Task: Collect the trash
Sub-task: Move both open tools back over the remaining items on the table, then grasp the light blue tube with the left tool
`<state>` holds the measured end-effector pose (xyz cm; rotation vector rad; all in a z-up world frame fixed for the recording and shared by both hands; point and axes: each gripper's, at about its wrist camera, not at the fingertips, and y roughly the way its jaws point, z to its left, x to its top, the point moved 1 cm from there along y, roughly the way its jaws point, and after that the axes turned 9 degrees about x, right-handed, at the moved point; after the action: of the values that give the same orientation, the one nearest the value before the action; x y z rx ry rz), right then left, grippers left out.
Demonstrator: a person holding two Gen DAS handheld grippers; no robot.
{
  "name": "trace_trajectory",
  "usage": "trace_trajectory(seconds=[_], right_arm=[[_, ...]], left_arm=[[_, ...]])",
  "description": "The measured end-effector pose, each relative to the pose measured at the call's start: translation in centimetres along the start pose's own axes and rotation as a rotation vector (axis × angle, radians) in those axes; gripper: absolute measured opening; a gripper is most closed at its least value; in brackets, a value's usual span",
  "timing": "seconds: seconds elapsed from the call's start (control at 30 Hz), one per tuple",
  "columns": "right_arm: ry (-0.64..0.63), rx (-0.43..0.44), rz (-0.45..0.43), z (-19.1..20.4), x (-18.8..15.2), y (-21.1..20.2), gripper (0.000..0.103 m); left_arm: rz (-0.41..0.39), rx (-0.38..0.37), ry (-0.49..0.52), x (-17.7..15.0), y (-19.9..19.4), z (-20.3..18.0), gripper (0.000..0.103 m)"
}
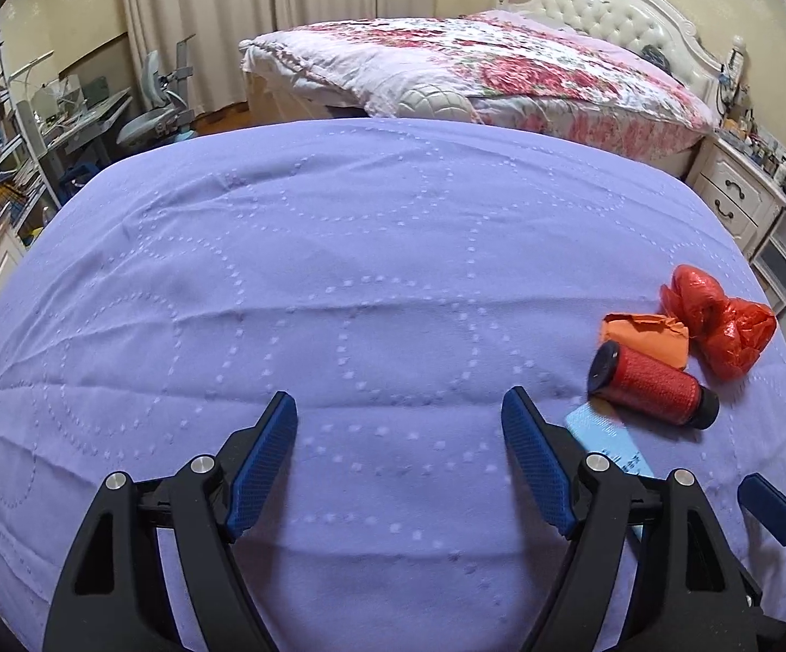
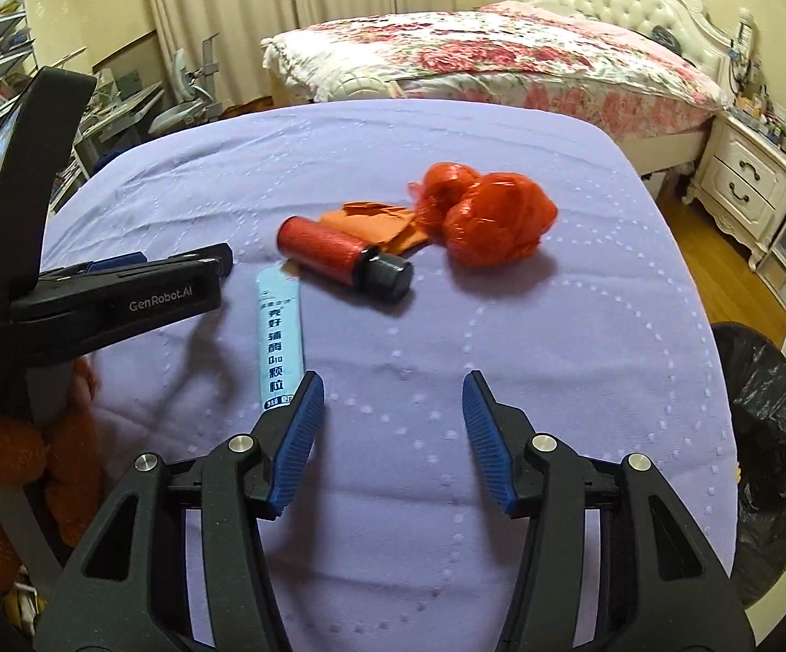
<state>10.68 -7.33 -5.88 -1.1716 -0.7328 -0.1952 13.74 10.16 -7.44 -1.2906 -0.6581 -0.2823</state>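
Both tongs, left [image 1: 399, 413] and right [image 2: 393, 394], hang spread and empty above the purple tabletop [image 2: 583, 326]; bottle [image 2: 338, 252], sachet [image 2: 279, 334], orange paper [image 2: 379, 223] and red bag [image 2: 482, 212] lie clustered there.

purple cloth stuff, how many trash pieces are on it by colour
Red: 2, the crumpled plastic bag and the small bottle with a black cap.
Orange: 1, the crumpled paper.
Light blue: 1, the sachet.
Total: 4 pieces on the purple cloth. Both grippers, left and right, are open and hold nothing.
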Motion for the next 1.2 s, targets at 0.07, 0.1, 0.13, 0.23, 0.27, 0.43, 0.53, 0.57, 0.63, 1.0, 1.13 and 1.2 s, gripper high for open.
trace_trajectory(seconds=[0.07, 0.1, 0.13, 0.23, 0.27, 0.43, 0.53, 0.57, 0.63, 1.0, 1.13, 1.2], right_arm=[[0.008, -0.004, -0.016, -0.1, 0.2, -0.2, 0.052], [0.019, -0.008, -0.024, -0.3, 0.4, -0.2, 0.052], [0.033, -0.014, -0.027, -0.5, 0.6, -0.2, 0.052], [0.032, -0.019, -0.013, -0.4, 0.6, 0.3, 0.052], [0.021, -0.016, -0.006, -0.1, 0.5, 0.5, 0.052], [-0.012, 0.002, -0.016, 0.6, -0.1, -0.1, 0.052], [0.015, -0.041, -0.031, -0.6, -0.3, -0.6, 0.052], [0.039, -0.054, -0.038, -1.6, -0.4, -0.9, 0.052], [0.075, -0.07, -0.046, -3.0, -0.5, -1.4, 0.052], [0.14, -0.078, -0.074, -5.9, -1.5, -2.4, 0.052], [0.14, -0.072, -0.079, -6.0, -1.5, -2.4, 0.052], [0.146, -0.067, -0.082, -6.1, -1.5, -2.4, 0.052]], left_arm=[[0.008, 0.002, -0.014, -0.4, -0.1, 0.8, 0.076], [0.011, -0.002, -0.016, -0.5, -0.2, 1.0, 0.076], [0.012, -0.006, -0.015, -0.6, -0.4, 1.1, 0.076], [0.004, -0.019, -0.005, -0.9, -0.9, 0.9, 0.076], [0.003, -0.025, -0.002, -1.0, -1.0, 0.8, 0.076], [0.008, -0.029, -0.009, -1.4, -1.1, 0.6, 0.076], [0.004, -0.041, -0.018, -1.5, -1.6, 0.5, 0.076], [0.002, -0.047, -0.021, -1.5, -1.8, 0.4, 0.076], [-0.005, -0.06, -0.021, -1.4, -2.3, -0.2, 0.076], [-0.006, -0.057, 0.051, -2.5, -2.6, -4.1, 0.077], [-0.04, -0.046, 0.014, -2.1, -3.7, -3.5, 0.076], [-0.038, -0.061, 0.013, -1.8, -3.9, -3.6, 0.076]])
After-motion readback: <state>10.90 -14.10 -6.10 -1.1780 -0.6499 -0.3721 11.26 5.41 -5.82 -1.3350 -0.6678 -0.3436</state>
